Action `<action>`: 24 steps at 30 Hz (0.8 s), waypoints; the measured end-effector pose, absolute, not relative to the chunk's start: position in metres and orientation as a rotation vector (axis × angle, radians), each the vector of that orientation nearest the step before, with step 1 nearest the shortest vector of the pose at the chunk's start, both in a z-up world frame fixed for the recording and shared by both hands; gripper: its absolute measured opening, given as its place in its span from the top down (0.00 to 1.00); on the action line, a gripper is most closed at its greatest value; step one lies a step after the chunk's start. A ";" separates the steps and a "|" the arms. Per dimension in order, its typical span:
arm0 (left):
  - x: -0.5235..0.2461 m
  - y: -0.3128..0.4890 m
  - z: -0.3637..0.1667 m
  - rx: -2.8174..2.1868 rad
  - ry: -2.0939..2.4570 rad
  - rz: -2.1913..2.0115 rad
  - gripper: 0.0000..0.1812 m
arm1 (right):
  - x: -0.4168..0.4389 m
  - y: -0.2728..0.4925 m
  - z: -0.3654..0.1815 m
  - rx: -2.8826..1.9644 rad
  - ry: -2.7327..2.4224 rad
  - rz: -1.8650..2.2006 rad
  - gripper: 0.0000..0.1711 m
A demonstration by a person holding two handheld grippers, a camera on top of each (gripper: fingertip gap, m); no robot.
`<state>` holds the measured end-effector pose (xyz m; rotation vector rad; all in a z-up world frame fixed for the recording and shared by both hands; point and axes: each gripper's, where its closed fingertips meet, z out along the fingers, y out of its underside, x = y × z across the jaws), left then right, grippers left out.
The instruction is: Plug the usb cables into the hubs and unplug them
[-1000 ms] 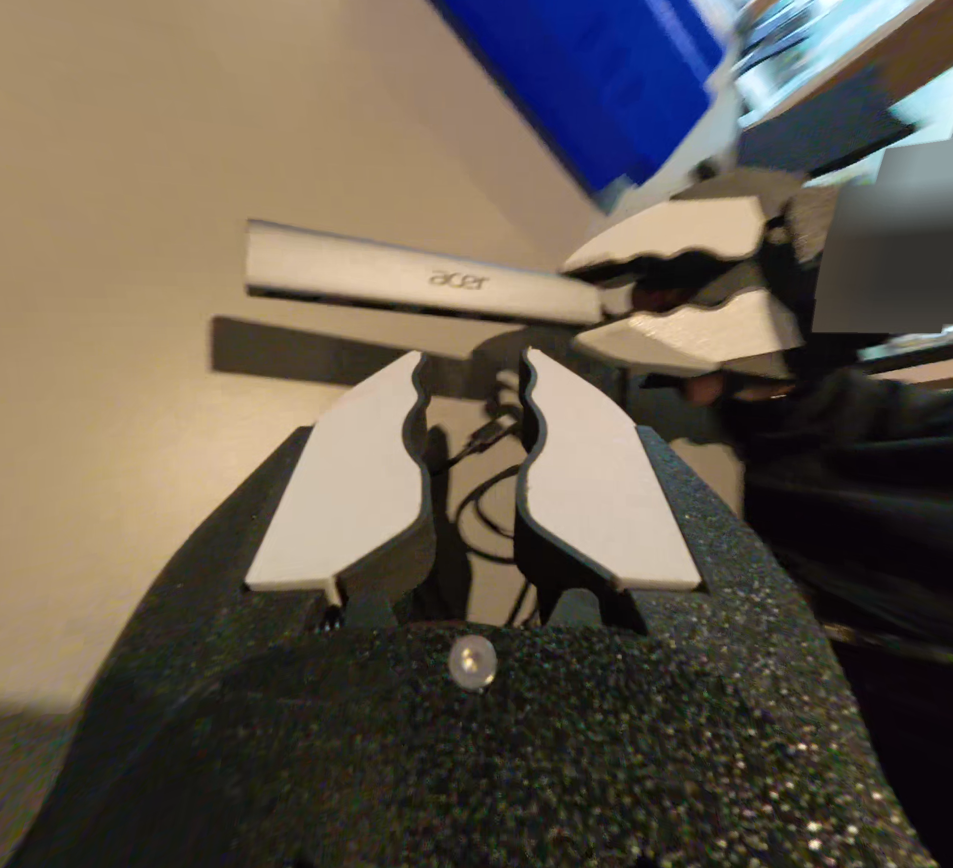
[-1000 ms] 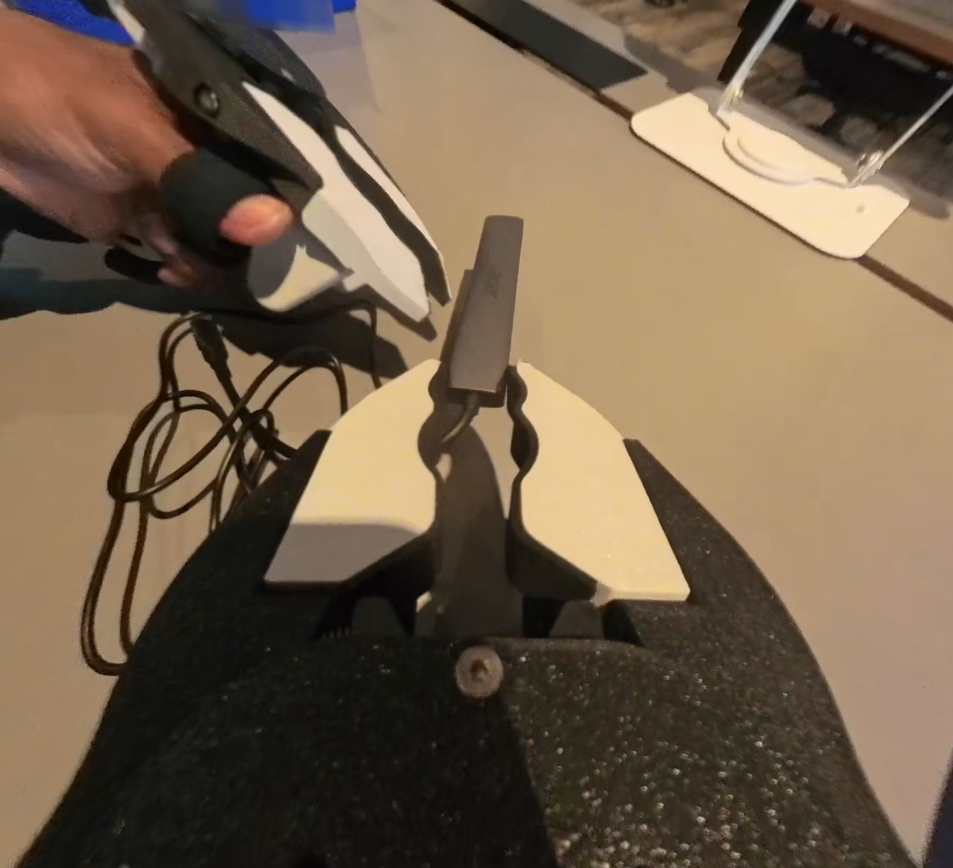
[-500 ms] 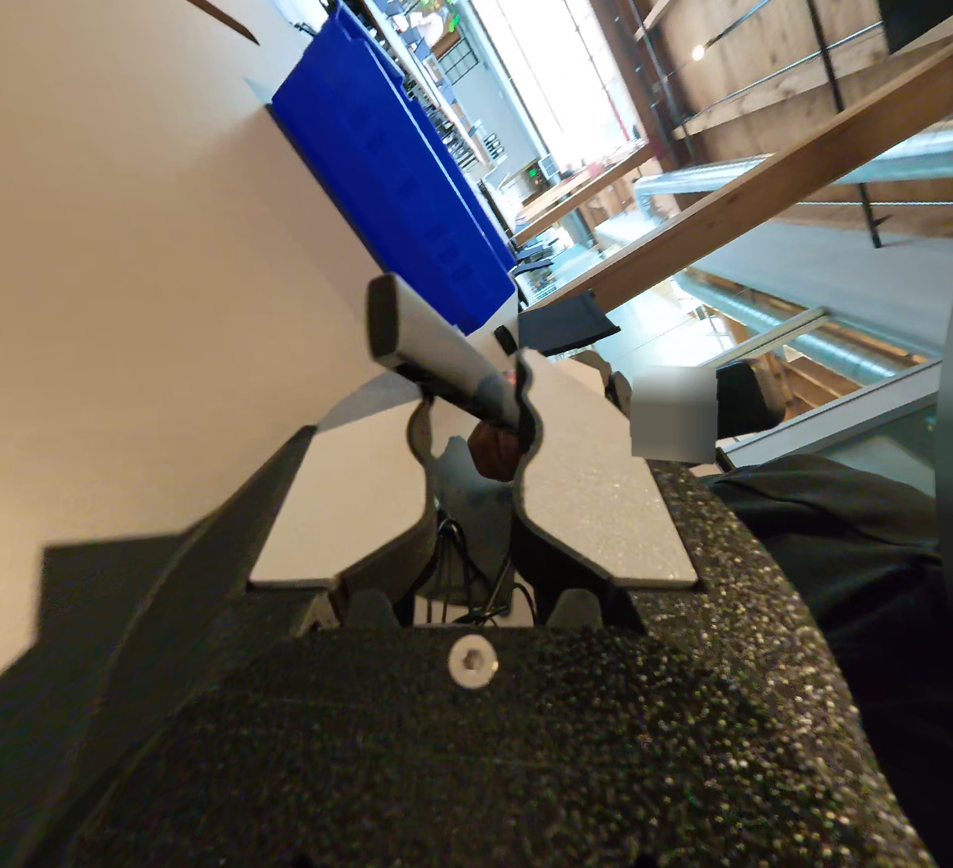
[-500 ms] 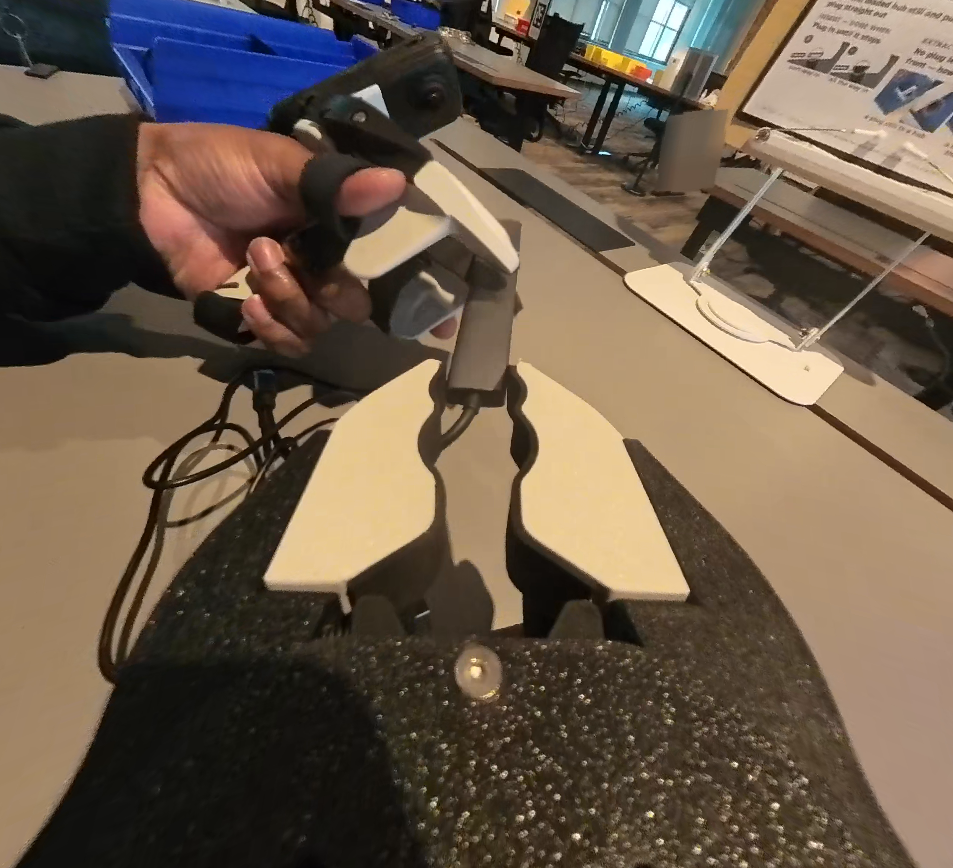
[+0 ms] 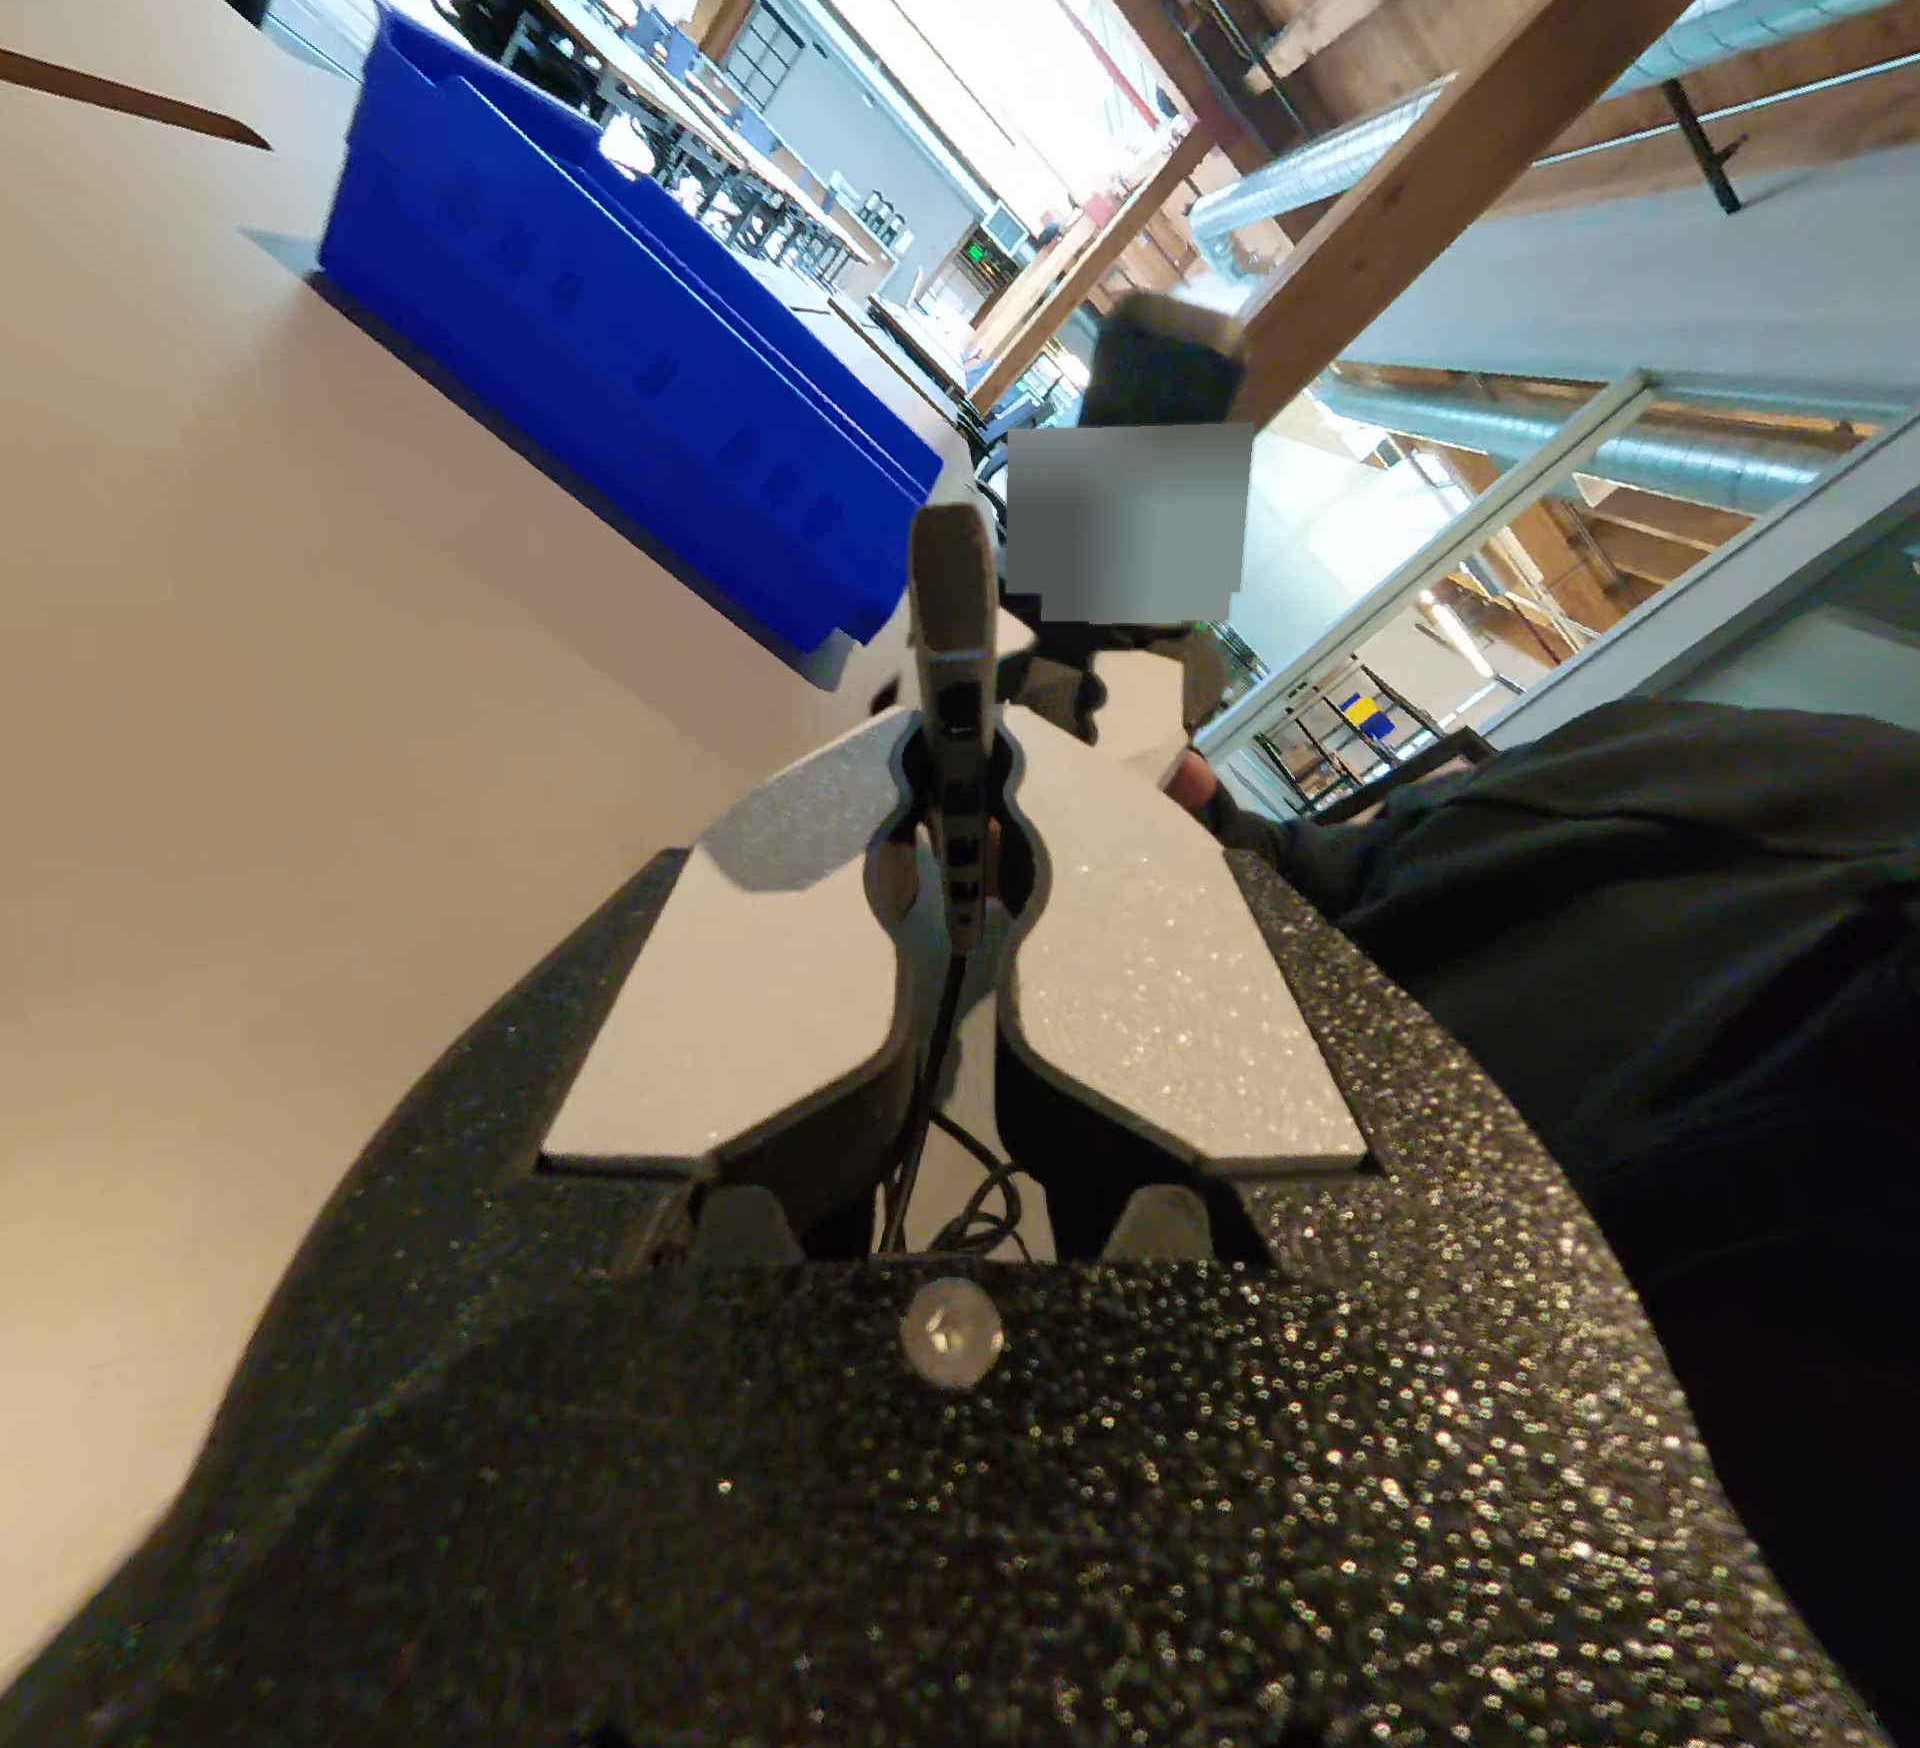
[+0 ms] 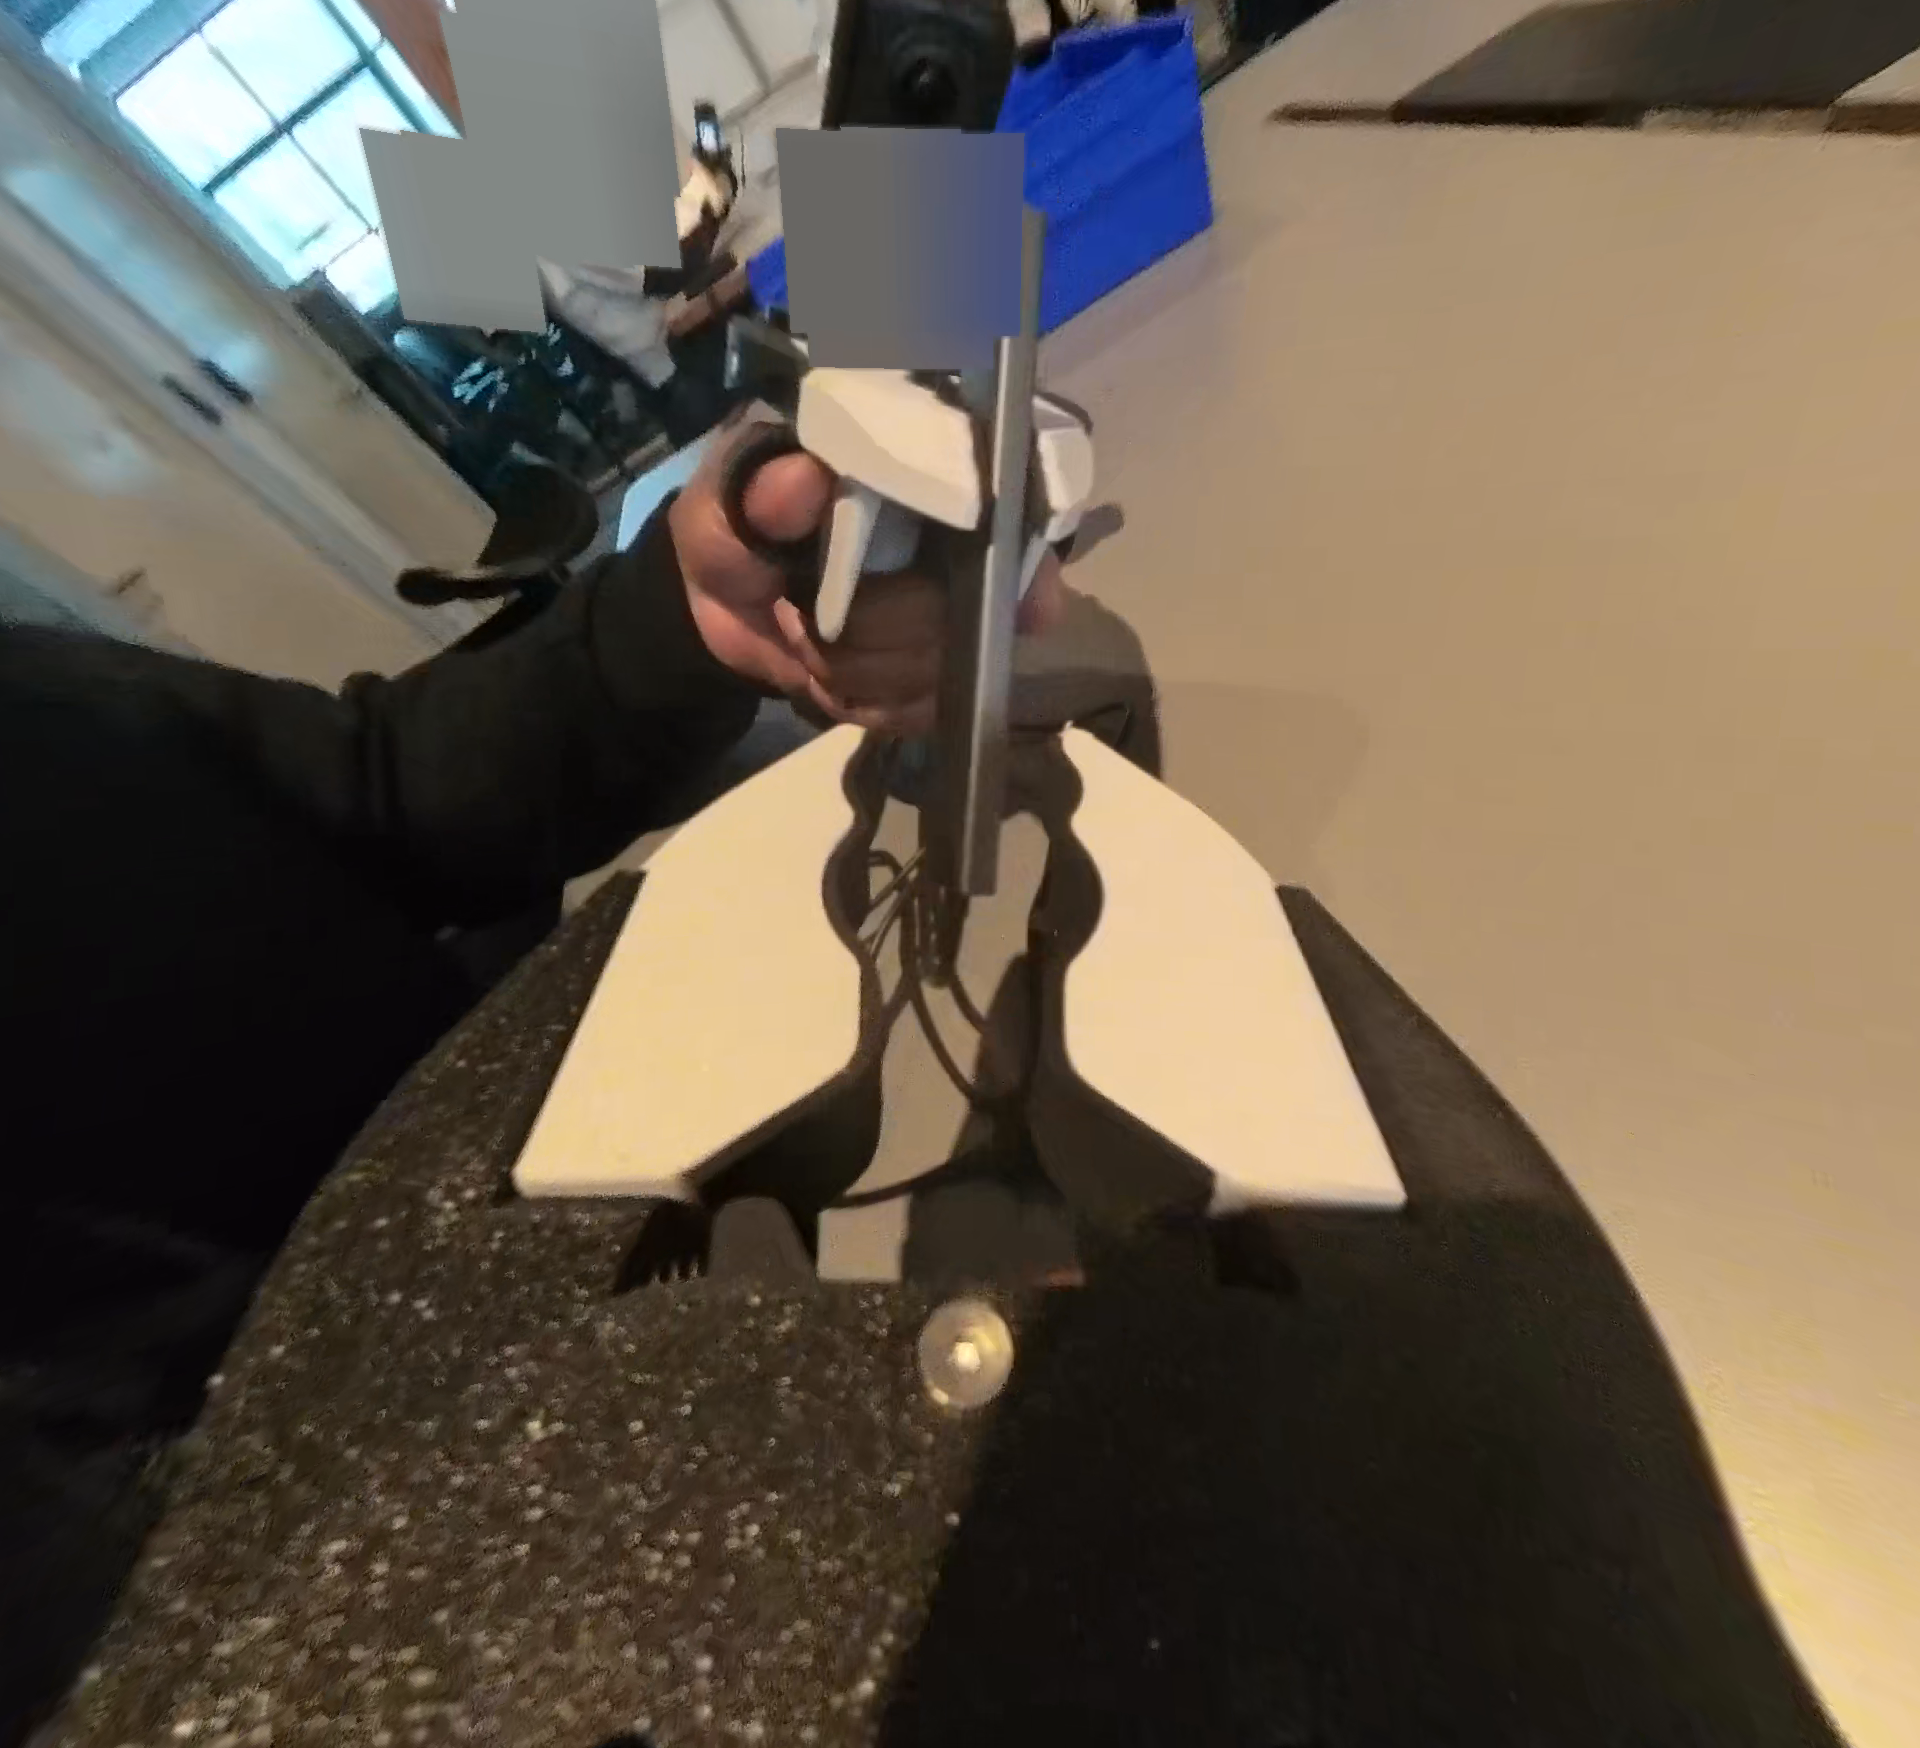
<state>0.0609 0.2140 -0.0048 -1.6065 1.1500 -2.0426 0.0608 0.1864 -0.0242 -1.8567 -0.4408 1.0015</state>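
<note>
The left gripper (image 5: 954,763) is clamped narrow on a slim grey hub (image 5: 951,628), which stands end-on between its tips and runs away toward 12 o'clock in the left wrist view, lifted clear of the beige table (image 5: 208,711). A thin black cable (image 5: 935,1044) leaves the hub's near end and drops toward 6 o'clock between the fingers, where more dark cable loops show low in the gap. A blue bin (image 5: 623,358) sits on the table at about 10 o'clock from the hub. In the right wrist view the right gripper (image 6: 956,779) has its tips apart, the hub (image 6: 1000,576) standing as a long grey bar in the gap; whether either tip touches it I cannot tell. Beyond, at 12 o'clock, the left gripper (image 6: 997,493) pinches the hub's middle, held by a hand (image 6: 769,586) in a dark sleeve (image 6: 312,815). Tangled black cable (image 6: 914,909) hangs below the bar's near end. Another blue bin (image 6: 1122,150) stands at 1 o'clock on the table (image 6: 1558,659).
</note>
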 end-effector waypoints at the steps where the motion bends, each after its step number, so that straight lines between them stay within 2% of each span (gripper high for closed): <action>1: 0.061 0.210 -0.005 -1.605 1.170 -2.053 0.94 | 0.060 0.186 -0.025 -1.877 -0.467 1.013 0.81; 6: 0.063 0.198 -0.005 -1.596 1.212 -2.107 0.95 | 0.045 0.179 -0.037 -1.993 -0.592 1.142 0.84; 9: 0.064 0.198 -0.007 -1.615 1.205 -2.114 0.95 | 0.041 0.180 -0.037 -1.998 -0.601 1.216 0.93; 24: 0.067 0.194 -0.015 -1.656 1.247 -2.087 0.95 | 0.041 0.170 -0.046 -1.983 -0.520 1.499 0.94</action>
